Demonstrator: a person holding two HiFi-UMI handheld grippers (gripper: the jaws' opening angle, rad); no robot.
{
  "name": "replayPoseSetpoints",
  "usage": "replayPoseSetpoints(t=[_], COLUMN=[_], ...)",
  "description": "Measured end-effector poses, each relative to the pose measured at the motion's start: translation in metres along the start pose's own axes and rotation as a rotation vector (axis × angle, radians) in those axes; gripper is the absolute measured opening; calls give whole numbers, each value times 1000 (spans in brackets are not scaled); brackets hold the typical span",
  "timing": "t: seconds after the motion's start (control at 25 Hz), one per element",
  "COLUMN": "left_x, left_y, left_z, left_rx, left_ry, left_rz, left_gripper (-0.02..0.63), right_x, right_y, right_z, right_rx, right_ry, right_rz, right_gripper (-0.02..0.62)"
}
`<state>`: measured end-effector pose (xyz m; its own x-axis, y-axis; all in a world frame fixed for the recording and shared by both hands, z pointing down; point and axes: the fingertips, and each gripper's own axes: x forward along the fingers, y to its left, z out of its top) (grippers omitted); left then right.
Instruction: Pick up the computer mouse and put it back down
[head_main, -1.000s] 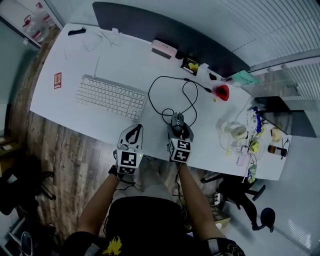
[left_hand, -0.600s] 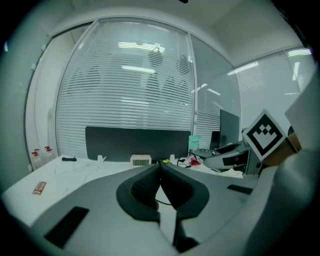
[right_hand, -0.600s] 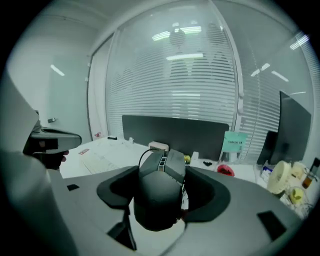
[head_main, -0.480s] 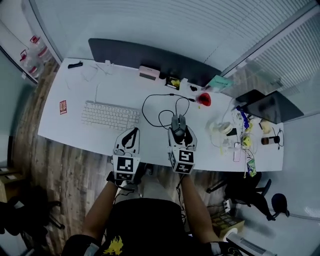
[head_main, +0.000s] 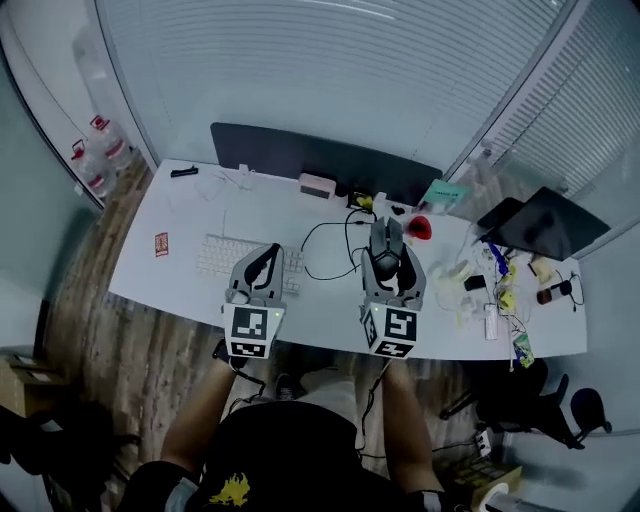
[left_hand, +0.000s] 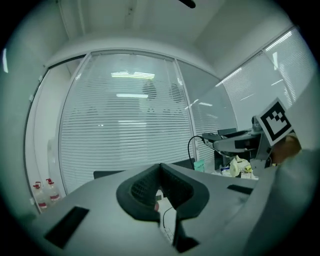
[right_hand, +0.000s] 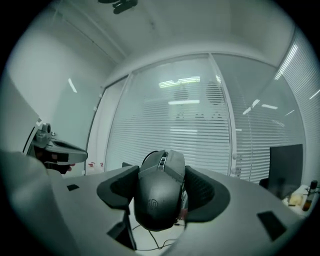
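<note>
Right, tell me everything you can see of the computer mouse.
The computer mouse is dark grey, matte plastic by its look, with angular panels, a scroll wheel on top and a faint logo at the rear. The right gripper is shut on its sides, holding it level above the white desk, nose pointing away. Its black cable trails down onto the desk.

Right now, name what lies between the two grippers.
In the head view, a black cable loops over the desk between the left gripper and the right gripper, which is shut on the mouse. The keyboard ends there too.
</note>
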<state>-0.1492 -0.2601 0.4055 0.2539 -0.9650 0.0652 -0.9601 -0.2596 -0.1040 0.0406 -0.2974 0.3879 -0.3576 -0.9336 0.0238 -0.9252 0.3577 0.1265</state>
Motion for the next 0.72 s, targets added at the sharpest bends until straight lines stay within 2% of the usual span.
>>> replayPoseSetpoints(t=[0.4, 0.52, 0.72], left_x=[4, 4, -3], left_y=[2, 8, 9], left_z=[117, 149, 180], left_rx=[103, 143, 148], left_ry=[-201, -259, -320], left_rz=[-62, -53, -58], left_gripper=[11, 11, 11], right_x=[-19, -24, -32], right_y=[-19, -25, -26], right_z=[129, 159, 193], right_rx=[-56, -76, -86], right_ry=[-219, -260, -313], right_rz=[-34, -35, -37], right_gripper=[301, 301, 301])
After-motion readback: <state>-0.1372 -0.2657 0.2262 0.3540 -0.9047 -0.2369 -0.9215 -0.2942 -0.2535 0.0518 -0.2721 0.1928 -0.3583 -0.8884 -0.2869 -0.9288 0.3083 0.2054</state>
